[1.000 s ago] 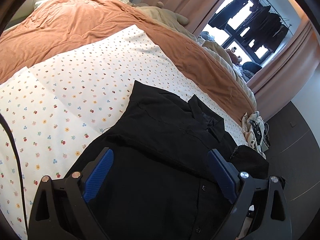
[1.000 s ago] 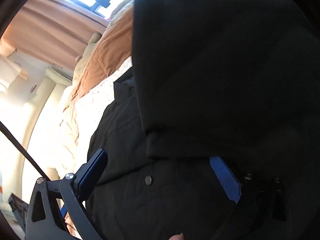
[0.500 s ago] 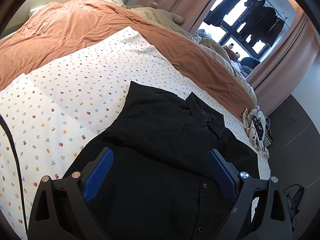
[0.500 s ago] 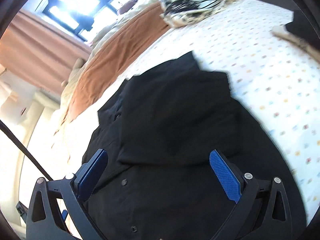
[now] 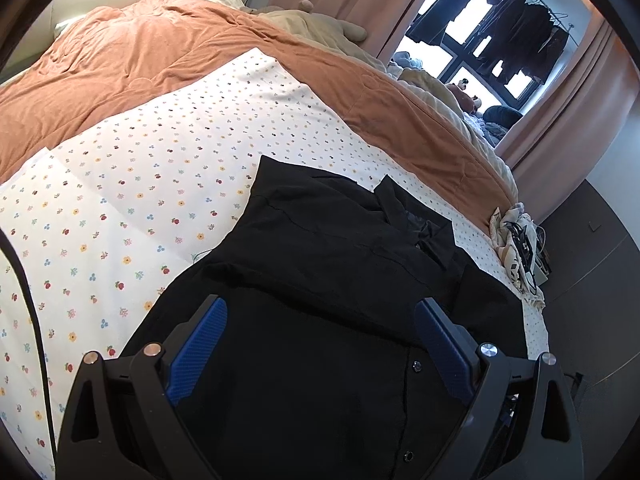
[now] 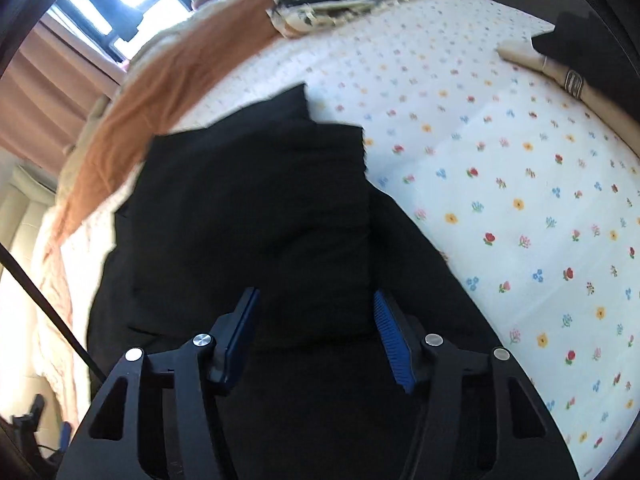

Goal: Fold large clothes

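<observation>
1. Black shirt point(image 5: 320, 264) lay on the flowered sheet point(image 5: 140, 184), near the bed's foot edge, collar end toward the orange blanket point(image 5: 160, 60). Both sleeves looked folded in over the body, so I judged the sleeve step done and the lengthwise fold next.
2. My left gripper point(image 5: 320, 344) hung over the button placket, jaws wide apart, nothing between the pads, cloth below but not pinched.
3. My right gripper point(image 6: 316, 320) pointed down over the folded right-side flap; jaws were closing, about half apart, pads not pressing anything I could see. View blurred, so contact with the cloth was hard to tell.
4. Next move, as I judged it: both grippers needed to pinch the hem corners by the foot edge and carry them up to the collar, keeping the tucked sleeves from sliding out.
</observation>
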Available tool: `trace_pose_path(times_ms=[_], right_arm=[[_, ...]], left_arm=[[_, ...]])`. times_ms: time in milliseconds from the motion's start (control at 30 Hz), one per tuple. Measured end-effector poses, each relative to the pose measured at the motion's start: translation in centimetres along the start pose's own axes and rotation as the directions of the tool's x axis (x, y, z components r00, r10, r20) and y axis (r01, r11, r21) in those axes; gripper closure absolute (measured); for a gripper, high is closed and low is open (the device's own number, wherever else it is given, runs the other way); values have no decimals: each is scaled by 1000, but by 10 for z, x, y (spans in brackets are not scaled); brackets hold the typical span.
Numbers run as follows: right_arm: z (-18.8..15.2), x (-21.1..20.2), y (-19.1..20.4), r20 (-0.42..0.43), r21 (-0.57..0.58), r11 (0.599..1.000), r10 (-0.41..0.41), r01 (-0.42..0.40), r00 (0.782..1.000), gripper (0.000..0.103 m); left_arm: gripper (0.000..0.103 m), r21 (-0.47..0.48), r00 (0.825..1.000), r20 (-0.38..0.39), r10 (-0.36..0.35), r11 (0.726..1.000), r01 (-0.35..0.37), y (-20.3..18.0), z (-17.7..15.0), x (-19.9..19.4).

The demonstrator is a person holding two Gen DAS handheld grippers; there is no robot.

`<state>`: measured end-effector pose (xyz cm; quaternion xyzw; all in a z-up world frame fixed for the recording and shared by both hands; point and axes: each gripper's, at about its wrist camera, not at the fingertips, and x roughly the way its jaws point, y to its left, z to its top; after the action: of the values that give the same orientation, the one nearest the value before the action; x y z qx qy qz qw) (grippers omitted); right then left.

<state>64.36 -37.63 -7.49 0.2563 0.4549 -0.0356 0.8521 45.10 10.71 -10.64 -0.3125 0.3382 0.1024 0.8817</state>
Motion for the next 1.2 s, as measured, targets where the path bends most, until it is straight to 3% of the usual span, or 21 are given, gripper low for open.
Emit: trace_pose_path(times_ms=[200, 267, 300, 367, 567, 800, 1200], right_arm=[[-51, -7, 30, 31, -104, 991, -78, 81, 996, 48], [-63, -11, 36, 45, -138, 984, -109, 114, 993, 56], [-65, -12, 36, 47, -140, 984, -105, 111, 993, 68], [-64, -14, 36, 47, -116, 991, -57, 63, 997, 78], [-68, -29, 59, 85, -150, 986, 82, -69, 993, 81], [-84, -48, 109, 125, -239, 940, 279, -244, 952, 81], [-104, -24, 171, 34, -369, 849, 420, -379, 907, 77]], left_arm=[[6, -9, 1000, 0, -7, 1000, 7, 3, 2, -1], [6, -23, 1000, -1, -14, 1000, 14, 6, 4, -2], [6, -26, 1000, -1, -16, 1000, 16, 6, 4, -2], [6, -31, 1000, 5, -22, 999, 23, 8, 6, -4], [6, -58, 999, 39, -11, 998, 13, 19, 14, -14], [6, -80, 997, 77, 4, 997, 2, 31, 21, -25], [6, -137, 995, 96, 7, 990, 6, 51, 29, -32]])
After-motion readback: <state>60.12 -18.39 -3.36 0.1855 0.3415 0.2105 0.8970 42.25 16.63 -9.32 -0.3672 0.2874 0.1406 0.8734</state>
